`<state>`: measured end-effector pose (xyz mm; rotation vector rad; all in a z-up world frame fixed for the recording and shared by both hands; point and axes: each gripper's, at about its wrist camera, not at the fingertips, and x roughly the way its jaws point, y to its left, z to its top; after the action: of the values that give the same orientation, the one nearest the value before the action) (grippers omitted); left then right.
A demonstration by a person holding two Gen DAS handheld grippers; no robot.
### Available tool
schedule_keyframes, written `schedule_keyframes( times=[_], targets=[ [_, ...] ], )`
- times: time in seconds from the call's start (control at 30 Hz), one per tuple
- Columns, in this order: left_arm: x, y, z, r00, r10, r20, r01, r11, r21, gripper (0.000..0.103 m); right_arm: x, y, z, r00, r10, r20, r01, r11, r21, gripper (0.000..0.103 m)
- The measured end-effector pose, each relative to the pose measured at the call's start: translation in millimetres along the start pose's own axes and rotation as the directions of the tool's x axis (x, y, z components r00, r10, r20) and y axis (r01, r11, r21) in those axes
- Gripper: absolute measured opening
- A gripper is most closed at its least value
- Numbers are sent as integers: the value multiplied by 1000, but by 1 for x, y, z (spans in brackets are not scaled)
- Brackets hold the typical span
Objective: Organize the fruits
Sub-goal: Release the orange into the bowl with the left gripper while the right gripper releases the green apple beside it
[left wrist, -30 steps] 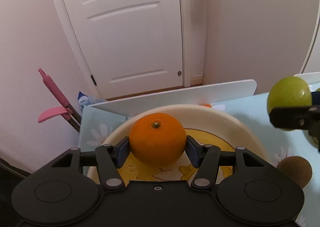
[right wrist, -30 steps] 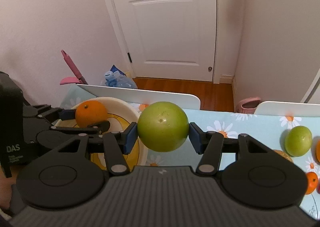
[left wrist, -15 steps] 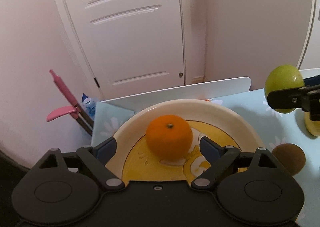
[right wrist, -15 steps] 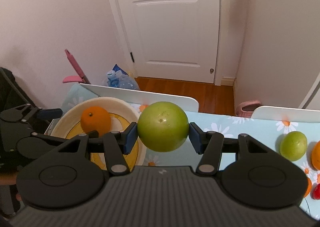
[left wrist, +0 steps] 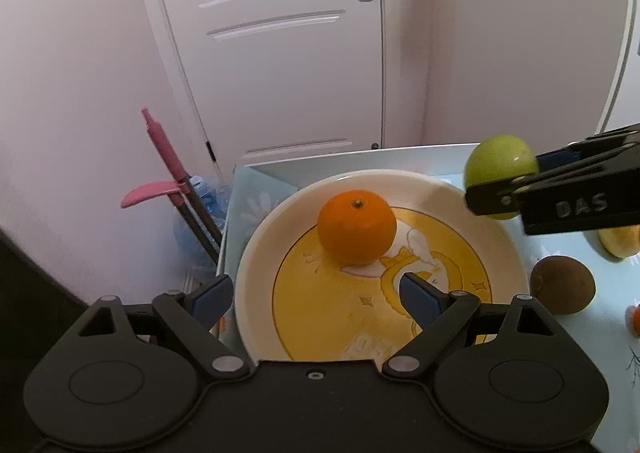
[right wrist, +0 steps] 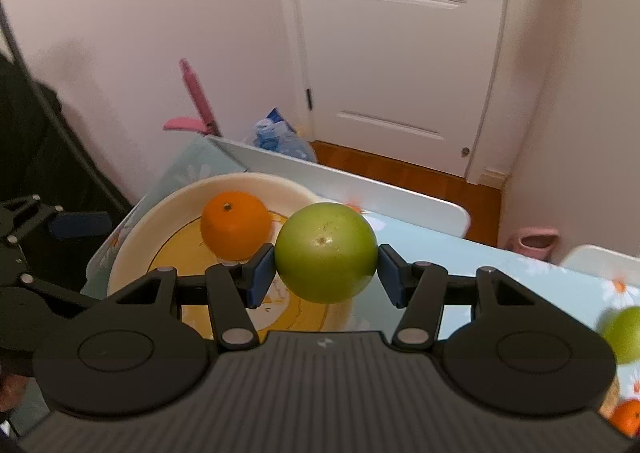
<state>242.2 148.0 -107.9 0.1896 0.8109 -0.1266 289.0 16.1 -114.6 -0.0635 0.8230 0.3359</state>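
While the left gripper (left wrist: 316, 295) gapes released near the orange (left wrist: 357, 227) mid-plate (left wrist: 472, 209), the right gripper (right wrist: 326, 273) clamps a green apple (right wrist: 326, 252) over the plate's right rim.

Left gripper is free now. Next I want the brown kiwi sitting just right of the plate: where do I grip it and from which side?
Take the kiwi across its widest middle, coming down from above. It is rounded and lies free on the tablecloth, but the plate rim sits close on its left, so probably set the left gripper fingers front and back rather than side to side.
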Motion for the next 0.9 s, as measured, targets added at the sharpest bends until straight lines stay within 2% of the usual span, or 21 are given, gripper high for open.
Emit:
schedule_keyframes(
  times=[0.13, 0.37, 0.43, 0.47, 0.5, 0.57, 0.9],
  targets=[
    [-3, 5, -5, 1000, 2, -6, -2, 1000, -14, 93, 16, 12, -3, 1000, 23, -14, -24, 997, -68, 70],
    [-3, 8, -7, 1000, 14, -11, -14, 1000, -25, 93, 31, 17, -7, 998, 61, -25, -63, 993, -97, 71],
    [-2, 7, -6, 1000, 15, -12, -15, 1000, -27, 93, 27, 17, -7, 998, 65, 11, -64, 993, -100, 80],
    [-1, 7, -5, 1000, 15, -12, -15, 1000, -26, 93, 24, 17, -7, 997, 67, 29, -63, 993, -101, 94],
    [-1, 6, -5, 1000, 15, -12, -15, 1000, -24, 93, 20, 16, -6, 997, 62, 46, -58, 993, -98, 103],
    [-1, 6, -4, 1000, 15, -12, -15, 1000, -20, 93, 16, 14, -5, 996, 59, 70, -52, 995, -90, 103],
    [-15, 2, 1, 1000, 17, -1, -17, 999, -31, 93, -18, 0, -7, 998, 23, 62, -20, 999, -38, 103]
  ],
)
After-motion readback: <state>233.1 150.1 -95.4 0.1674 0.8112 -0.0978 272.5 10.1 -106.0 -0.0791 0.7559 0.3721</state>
